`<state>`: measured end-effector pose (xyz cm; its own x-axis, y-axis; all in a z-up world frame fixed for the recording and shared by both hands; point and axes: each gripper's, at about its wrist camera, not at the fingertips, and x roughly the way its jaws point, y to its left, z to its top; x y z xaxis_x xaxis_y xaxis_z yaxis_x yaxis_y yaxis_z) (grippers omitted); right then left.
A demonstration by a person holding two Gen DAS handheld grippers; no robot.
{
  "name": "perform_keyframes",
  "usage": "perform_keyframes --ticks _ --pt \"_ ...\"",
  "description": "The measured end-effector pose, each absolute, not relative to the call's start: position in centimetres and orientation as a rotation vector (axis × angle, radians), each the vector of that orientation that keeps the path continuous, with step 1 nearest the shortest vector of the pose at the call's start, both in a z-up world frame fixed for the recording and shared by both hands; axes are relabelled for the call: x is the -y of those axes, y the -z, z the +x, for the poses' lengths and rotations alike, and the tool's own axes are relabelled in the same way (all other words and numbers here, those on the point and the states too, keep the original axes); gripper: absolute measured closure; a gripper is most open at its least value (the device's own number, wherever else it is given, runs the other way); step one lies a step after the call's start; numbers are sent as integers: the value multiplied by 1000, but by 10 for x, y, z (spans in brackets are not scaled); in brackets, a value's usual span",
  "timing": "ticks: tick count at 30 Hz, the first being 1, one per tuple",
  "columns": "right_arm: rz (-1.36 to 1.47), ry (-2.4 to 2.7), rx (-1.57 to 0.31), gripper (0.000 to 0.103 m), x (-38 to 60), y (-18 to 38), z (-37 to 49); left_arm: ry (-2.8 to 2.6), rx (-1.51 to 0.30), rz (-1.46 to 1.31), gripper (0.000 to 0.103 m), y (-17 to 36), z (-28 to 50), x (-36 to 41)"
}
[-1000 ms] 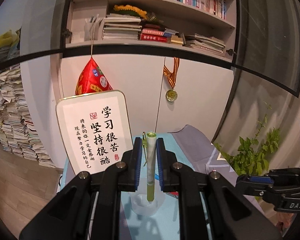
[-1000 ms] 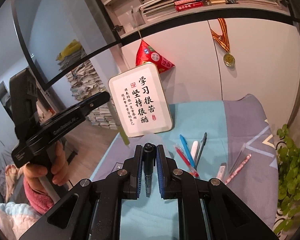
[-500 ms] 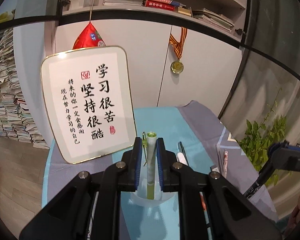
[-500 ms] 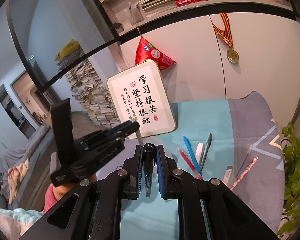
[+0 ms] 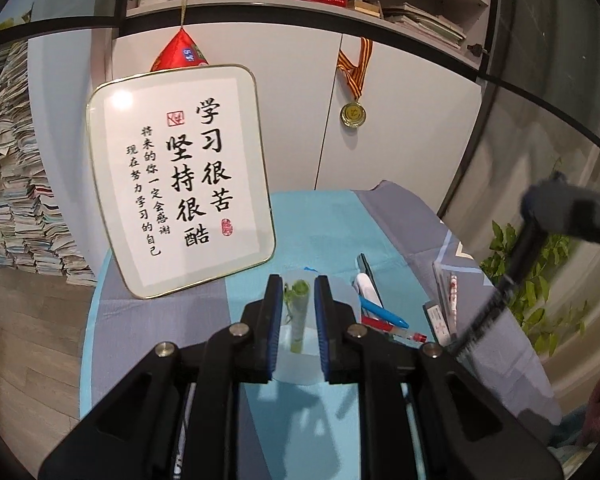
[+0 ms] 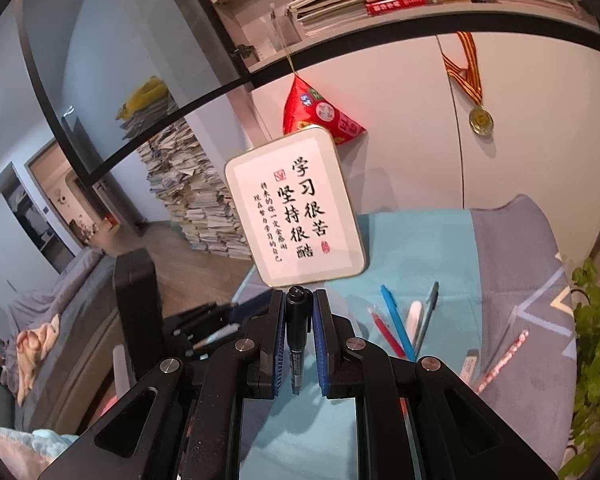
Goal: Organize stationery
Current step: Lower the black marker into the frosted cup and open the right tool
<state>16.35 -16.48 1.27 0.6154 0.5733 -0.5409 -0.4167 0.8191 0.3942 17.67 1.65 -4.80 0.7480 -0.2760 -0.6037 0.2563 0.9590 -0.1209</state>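
My left gripper [image 5: 297,292] has opened around a green pen [image 5: 299,312], which stands in a translucent cup [image 5: 300,354] on the table; the pads stand a little apart from the pen. My right gripper [image 6: 299,304] is shut on a black marker [image 6: 298,340] held upright, and shows blurred at the right of the left wrist view [image 5: 540,216]. Several loose pens lie on the cloth: a blue pen [image 6: 396,320], a red pen [image 6: 384,332], a white one [image 6: 414,316] and a pink patterned one [image 6: 504,360].
A framed calligraphy sign [image 5: 180,176] leans at the table's back left. The round table has a teal and grey cloth [image 5: 320,220]. A green plant [image 6: 596,344] stands right of it. White cupboard doors with a medal [image 5: 352,114] are behind. Paper stacks [image 6: 196,200] are on the floor.
My left gripper lowered the green pen into the cup and its jaws opened off it. My right gripper, still holding the black marker, moved in closer from the right.
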Motion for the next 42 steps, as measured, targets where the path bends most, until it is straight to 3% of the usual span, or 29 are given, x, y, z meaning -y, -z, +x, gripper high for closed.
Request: perform_keyframes --ticks 2,3,11,42 --pt "226 -577 -694 89 160 -16 166 290 -652 -41 70 46 172 -21" --pt "221 -573 -688 89 158 -17 167 285 -642 -46 67 44 168 -24" --pt "118 -465 -594 89 135 -28 187 221 -574 -35 57 37 142 -46" --pt "-66 -489 -871 89 65 63 226 218 -646 -23 53 66 131 -57"
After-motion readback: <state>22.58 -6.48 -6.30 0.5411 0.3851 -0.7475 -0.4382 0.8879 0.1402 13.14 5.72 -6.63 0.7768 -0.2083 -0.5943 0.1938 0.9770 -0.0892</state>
